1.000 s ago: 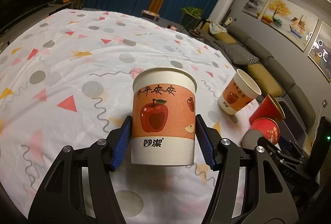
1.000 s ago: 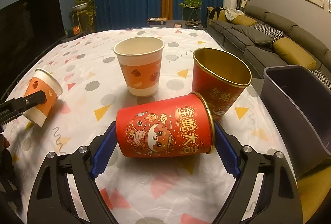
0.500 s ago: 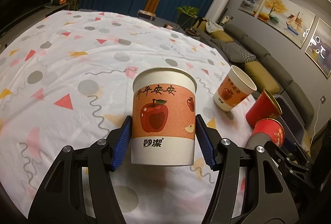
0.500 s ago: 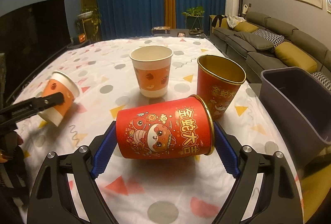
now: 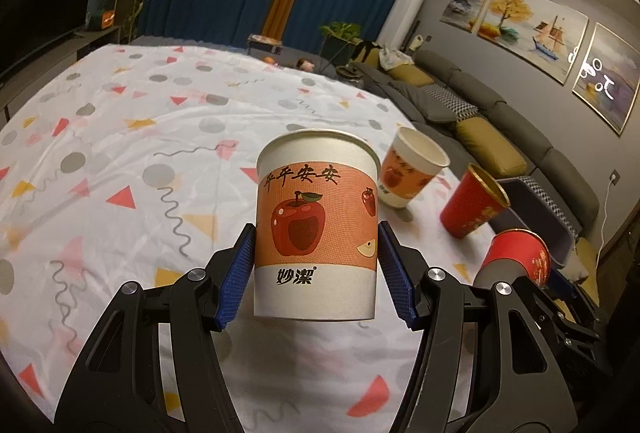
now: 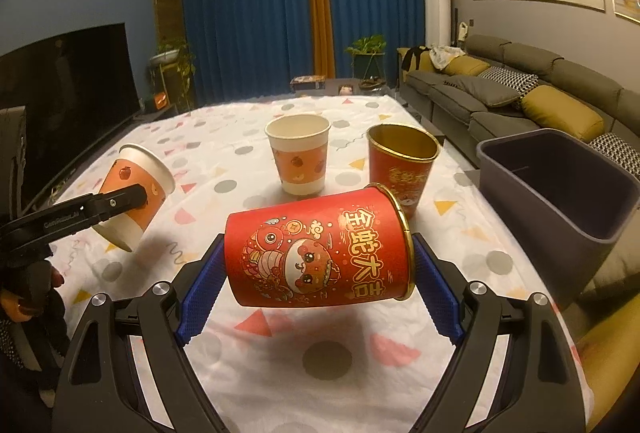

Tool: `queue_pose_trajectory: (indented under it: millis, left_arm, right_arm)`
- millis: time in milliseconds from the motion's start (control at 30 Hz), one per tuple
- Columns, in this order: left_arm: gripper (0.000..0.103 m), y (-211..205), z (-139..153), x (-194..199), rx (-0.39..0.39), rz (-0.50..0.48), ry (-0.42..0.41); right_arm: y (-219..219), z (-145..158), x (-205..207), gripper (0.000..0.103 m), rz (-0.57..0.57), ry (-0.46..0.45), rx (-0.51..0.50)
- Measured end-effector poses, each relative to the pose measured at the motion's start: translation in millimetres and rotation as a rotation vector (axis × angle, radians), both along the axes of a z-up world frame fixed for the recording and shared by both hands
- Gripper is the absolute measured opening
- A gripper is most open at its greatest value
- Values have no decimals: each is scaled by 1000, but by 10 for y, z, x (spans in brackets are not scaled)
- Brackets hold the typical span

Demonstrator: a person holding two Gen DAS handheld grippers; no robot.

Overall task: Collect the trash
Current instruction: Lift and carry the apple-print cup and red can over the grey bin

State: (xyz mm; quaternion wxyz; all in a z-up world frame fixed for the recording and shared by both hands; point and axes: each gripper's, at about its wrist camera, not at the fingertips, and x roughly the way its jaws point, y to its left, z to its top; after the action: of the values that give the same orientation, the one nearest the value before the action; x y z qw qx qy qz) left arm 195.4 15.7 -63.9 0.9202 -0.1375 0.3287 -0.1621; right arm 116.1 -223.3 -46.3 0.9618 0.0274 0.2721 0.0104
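Observation:
My left gripper [image 5: 316, 273] is shut on a white paper cup with an orange apple band [image 5: 316, 225], held upright above the patterned tablecloth [image 5: 120, 137]. The right wrist view has this cup [image 6: 134, 193] at far left, tilted in the left gripper [image 6: 120, 203]. My right gripper [image 6: 318, 273] is shut on a red paper cup with a gold rim [image 6: 316, 253], lying sideways and lifted off the cloth. That red cup [image 5: 516, 257] appears at the lower right of the left wrist view. A second apple cup [image 6: 299, 155] and a second red cup [image 6: 400, 161] stand upright on the table.
A dark grey bin [image 6: 560, 185] stands off the table's right edge, open at the top. Behind it runs a grey sofa [image 6: 520, 93] with yellow cushions. A television [image 6: 60, 81] lines the left wall. A person's hand [image 6: 24, 297] holds the left gripper's handle.
Both grippers have risen with their cups and drifted toward the right side of the table. The bin now shows larger in the right wrist view. Neither grip has altered.

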Motion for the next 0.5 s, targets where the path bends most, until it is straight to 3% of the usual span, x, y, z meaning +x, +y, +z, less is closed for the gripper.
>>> queue_pose_trajectory:
  millis: [500]
  left_arm:
    - [59, -277, 310, -278, -6, -61, -55]
  right_arm:
    - [-234, 229, -365, 84, -74, -97, 37]
